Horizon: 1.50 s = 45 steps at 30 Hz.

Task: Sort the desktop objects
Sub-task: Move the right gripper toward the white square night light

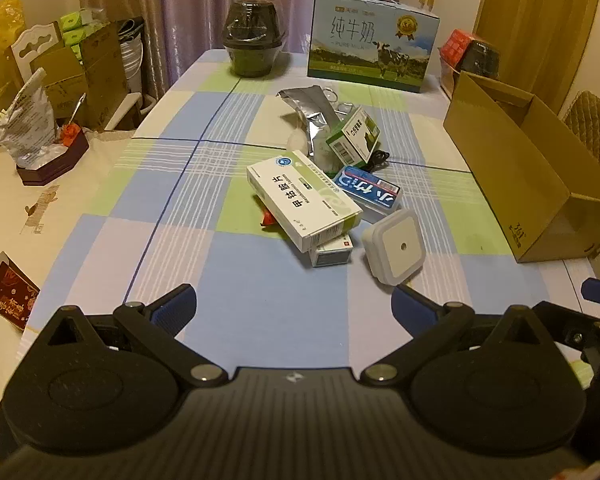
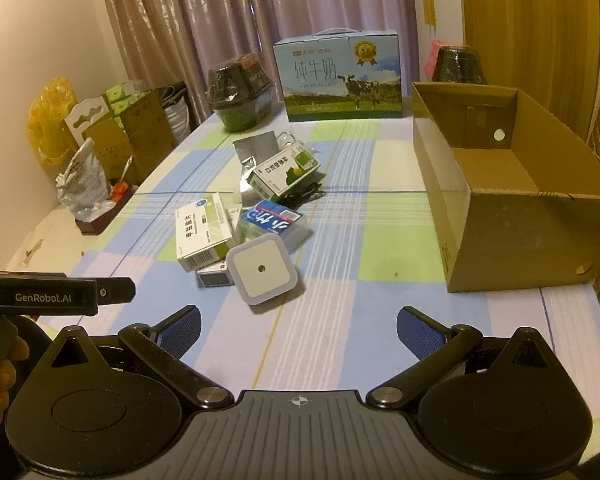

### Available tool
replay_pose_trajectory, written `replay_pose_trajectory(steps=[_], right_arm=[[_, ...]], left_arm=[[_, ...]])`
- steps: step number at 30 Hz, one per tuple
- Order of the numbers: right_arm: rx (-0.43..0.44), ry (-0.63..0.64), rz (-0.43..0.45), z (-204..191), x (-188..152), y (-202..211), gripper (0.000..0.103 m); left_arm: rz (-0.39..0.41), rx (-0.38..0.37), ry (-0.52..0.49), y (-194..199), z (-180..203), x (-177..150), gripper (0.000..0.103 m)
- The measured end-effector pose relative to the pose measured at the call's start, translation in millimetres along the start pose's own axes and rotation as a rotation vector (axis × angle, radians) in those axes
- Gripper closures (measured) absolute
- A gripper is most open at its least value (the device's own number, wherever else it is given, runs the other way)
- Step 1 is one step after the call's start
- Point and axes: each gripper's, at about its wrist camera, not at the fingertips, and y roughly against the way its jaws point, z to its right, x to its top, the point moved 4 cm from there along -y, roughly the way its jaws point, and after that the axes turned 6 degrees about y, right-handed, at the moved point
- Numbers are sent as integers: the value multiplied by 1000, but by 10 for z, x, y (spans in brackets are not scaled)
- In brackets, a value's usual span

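Left wrist view: the left gripper (image 1: 294, 308) fills the lower frame with its blue-padded jaws spread wide and released, holding nothing above the blue, green and white checked bench (image 1: 260, 300). Just beyond its right-hand pad lies a white square night light with a small round sensor (image 1: 394, 249). Behind that, at frame centre, sits a heap: a white and green medicine box with Chinese print (image 1: 302, 199) lying over a small white and red box (image 1: 332, 253), a blue tissue pack (image 1: 368, 191), a green and white carton (image 1: 353, 140) and a crumpled silver foil pouch (image 1: 312, 114). At right stands an open brown cardboard box (image 1: 532, 176). At upper centre a blue milk carton reads "PURE MILK" (image 1: 370, 44).

Right wrist view: the right gripper (image 2: 299, 330) is likewise released, jaws wide and empty, the night light near, just ahead. At lower left, "GenRobot.AI" shows on the other gripper's body.
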Motion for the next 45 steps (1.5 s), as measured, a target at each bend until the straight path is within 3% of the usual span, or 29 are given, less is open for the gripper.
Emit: replay_pose_trajectory(steps=[32,40,45], right_arm=[[31,17,-23,-56,14,-145,2],[40,82,-25,-121,36,-244,2],[17,148,32,-221,45,-277,2]], left_arm=[[-1,-15,4,-3,-72,23,1],[-11,-21,-2,-49,-75,26,1],[-8,-20,-3,-67,-123,52,1]])
